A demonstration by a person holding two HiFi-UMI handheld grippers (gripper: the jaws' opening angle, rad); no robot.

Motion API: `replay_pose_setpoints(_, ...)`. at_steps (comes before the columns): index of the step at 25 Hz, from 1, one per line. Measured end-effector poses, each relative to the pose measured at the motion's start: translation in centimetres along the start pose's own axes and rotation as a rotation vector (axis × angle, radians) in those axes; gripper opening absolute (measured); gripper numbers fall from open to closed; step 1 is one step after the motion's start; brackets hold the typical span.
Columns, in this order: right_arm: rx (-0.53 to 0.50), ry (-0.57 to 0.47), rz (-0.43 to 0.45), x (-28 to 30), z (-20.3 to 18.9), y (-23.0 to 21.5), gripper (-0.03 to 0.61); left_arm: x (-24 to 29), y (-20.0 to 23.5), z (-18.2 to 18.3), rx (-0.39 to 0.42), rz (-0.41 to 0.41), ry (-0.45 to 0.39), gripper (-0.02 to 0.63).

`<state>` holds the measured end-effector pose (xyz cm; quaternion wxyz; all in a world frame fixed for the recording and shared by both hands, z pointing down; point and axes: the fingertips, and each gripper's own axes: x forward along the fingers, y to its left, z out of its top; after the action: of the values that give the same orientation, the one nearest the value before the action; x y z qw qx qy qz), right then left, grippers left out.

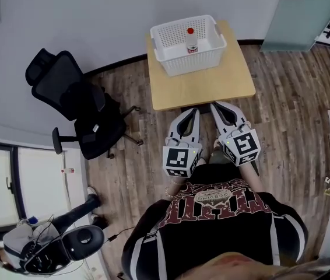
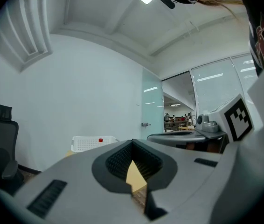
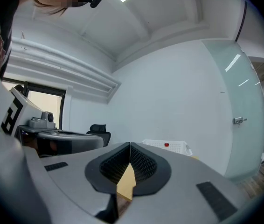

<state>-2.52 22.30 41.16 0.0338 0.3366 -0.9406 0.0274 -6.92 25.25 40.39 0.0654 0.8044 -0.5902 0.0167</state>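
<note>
We find the near half of the table [image 1: 203, 89] open; the white basket [image 1: 176, 63] blocks its far end, the office chair [image 1: 80, 109] well left.

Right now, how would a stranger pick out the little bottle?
Find the small wooden table by the wall. A white perforated basket sits on its far end; the bottle stands upright inside, alone, with a red cap.

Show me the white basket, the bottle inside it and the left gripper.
white basket [image 1: 195, 63], head view, on its front wall.
bottle [image 1: 192, 42], head view, on its body below the red cap.
left gripper [image 1: 195, 112], head view, at its closed jaw tips.
</note>
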Motion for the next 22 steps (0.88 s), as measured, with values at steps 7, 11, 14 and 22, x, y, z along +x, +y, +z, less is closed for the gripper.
replay_pose_setpoints(7, -0.006, 0.008, 0.045, 3.9, 1.3, -4.2, 0.017, 5.4, 2.1, 1.2, 0.033, 0.06, 0.021, 0.026)
replay_pose_setpoints(11, -0.005, 0.013, 0.06, 5.5, 1.5, -7.0, 0.017, 8.5, 2.6, 1.6, 0.017, 0.073, 0.028, 0.026)
replay_pose_setpoints(14, -0.002, 0.014, 0.068, 6.6, 1.8, -8.9, 0.017, 10.5, 2.8, 1.8, 0.016, 0.083, 0.034, 0.026)
replay_pose_setpoints(22, 0.011, 0.009, 0.114, 8.0, 2.1, -13.2, 0.017, 14.4, 2.4, 2.1, 0.0, 0.122, 0.035, 0.027)
